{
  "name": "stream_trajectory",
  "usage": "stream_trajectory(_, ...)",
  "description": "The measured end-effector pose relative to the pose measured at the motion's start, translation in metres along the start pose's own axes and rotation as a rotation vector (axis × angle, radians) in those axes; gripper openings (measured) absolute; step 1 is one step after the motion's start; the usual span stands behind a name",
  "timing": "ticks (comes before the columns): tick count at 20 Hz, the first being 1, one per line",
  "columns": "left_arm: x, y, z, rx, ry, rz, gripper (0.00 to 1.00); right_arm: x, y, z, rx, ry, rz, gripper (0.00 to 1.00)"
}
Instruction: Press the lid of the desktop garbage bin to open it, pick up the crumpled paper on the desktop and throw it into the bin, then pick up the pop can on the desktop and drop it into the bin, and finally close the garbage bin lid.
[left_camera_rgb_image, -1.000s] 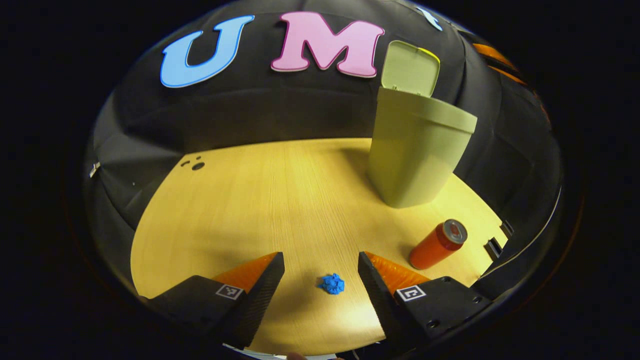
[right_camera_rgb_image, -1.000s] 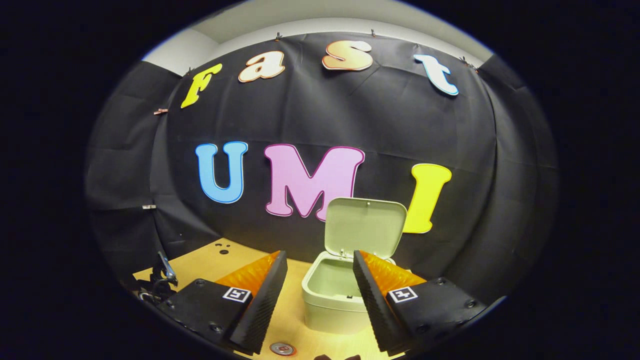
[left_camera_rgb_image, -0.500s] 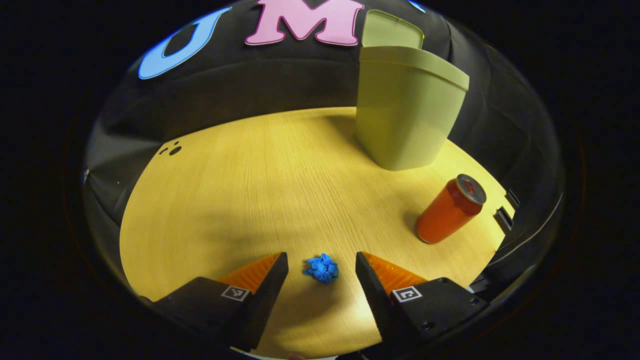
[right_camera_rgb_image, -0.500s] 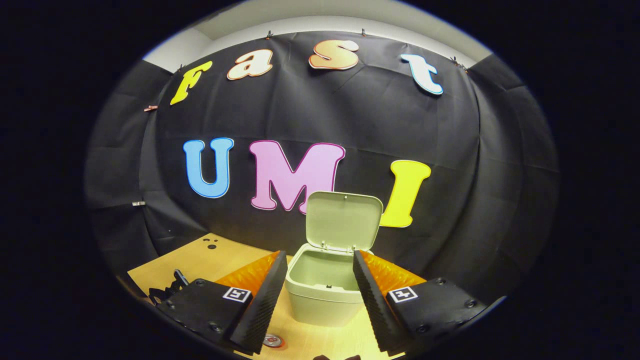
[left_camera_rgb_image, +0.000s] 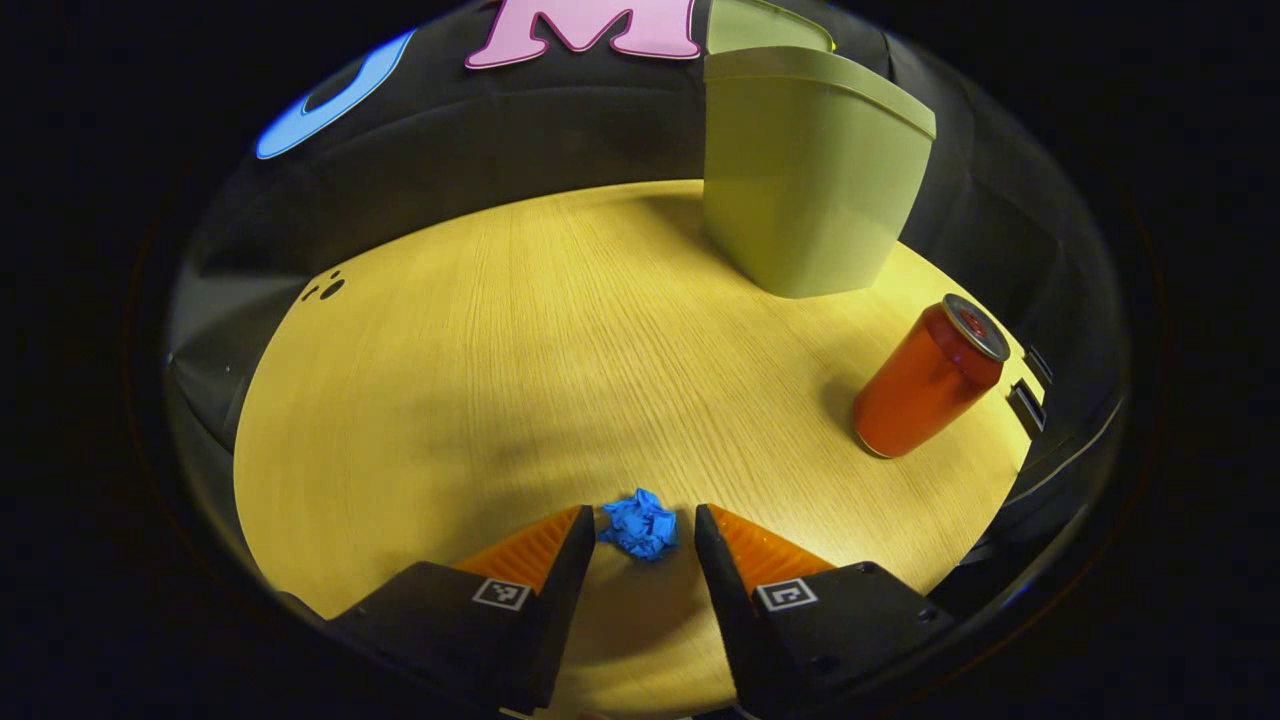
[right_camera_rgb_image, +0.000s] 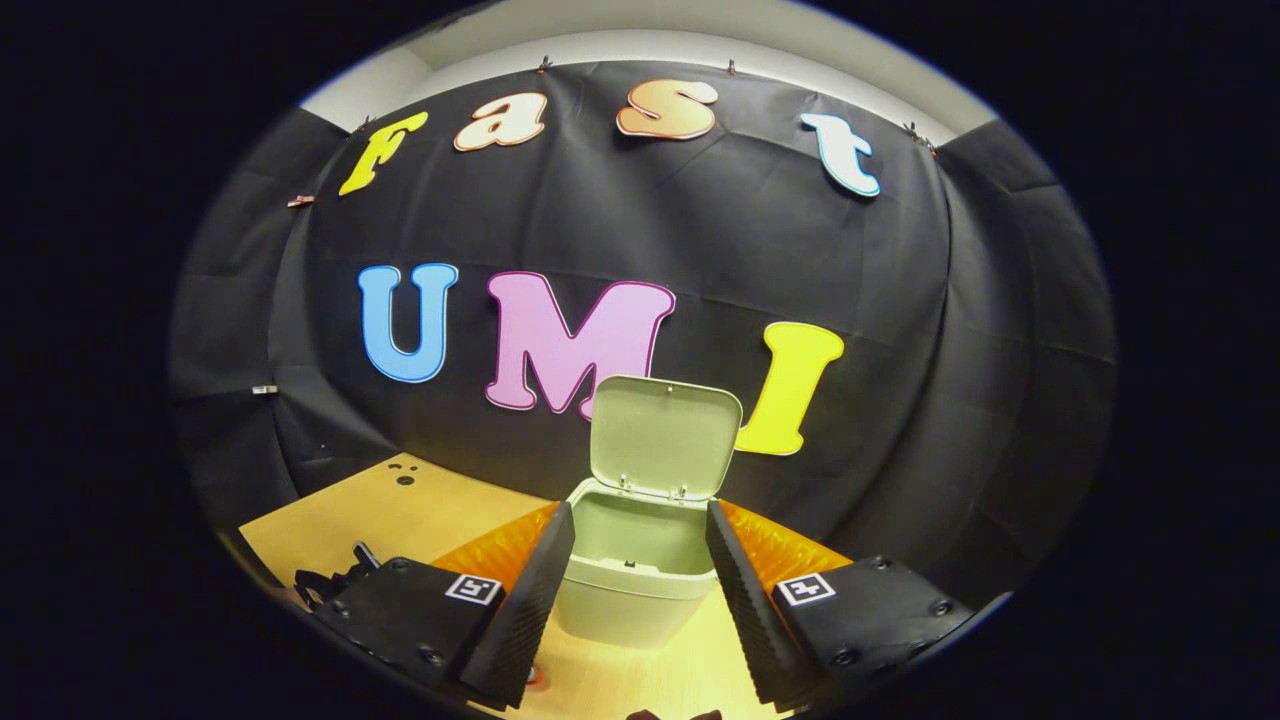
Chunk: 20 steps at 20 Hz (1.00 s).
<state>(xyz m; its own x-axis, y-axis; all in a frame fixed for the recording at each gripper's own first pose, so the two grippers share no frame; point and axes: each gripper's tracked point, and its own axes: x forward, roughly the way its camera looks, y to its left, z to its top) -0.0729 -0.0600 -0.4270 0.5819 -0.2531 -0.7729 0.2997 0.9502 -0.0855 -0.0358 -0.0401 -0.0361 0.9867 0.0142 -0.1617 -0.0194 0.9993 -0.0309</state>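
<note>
Wood-grain desktop (left_camera_rgb_image: 520, 330) spreads ahead of my left gripper (left_camera_rgb_image: 632, 545), lit warm against the black booth cloth. From that gripper's view, the crumpled paper (left_camera_rgb_image: 638, 524) lies right at the tips of its 2 fingers, just between them; the fingers stand spread to either side with a gap on each side, so nothing is pinched yet. I judge that I have lined it up this way so that 1 squeeze will take the wad. The hand is pitched down toward the tabletop, low and close.

Ahead and to the right of that gripper stands the pop can (left_camera_rgb_image: 930, 378), upright, well apart from the paper. Farther ahead on the same side is the garbage bin (left_camera_rgb_image: 805, 170), with its lid up behind it.

My right gripper (right_camera_rgb_image: 640, 560) hangs higher, pointed level at the bin (right_camera_rgb_image: 632, 570), whose opening sits straight ahead between its parted fingers. The lid (right_camera_rgb_image: 665, 435) stands upright on its hinge, so the opening step looks done. That gripper holds nothing and, I think, simply waits there clear of the drop path.
</note>
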Motion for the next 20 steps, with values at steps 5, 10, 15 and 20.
stream_trajectory(5,0.006,-0.001,-0.001,0.007,0.014,-0.012,0.51,0.002,-0.002,0.000,0.005,0.002,-0.007,0.84)
stream_trajectory(10,-0.003,0.005,0.014,0.037,-0.040,0.010,0.45,0.001,0.002,-0.004,0.009,0.009,0.003,0.84)
stream_trajectory(15,-0.029,0.009,0.056,0.017,-0.143,0.006,0.42,0.003,0.017,-0.008,0.048,0.005,0.053,0.84)
stream_trajectory(20,-0.056,0.012,0.104,-0.008,-0.229,-0.001,0.44,0.004,0.025,-0.017,0.051,0.026,0.072,0.85)
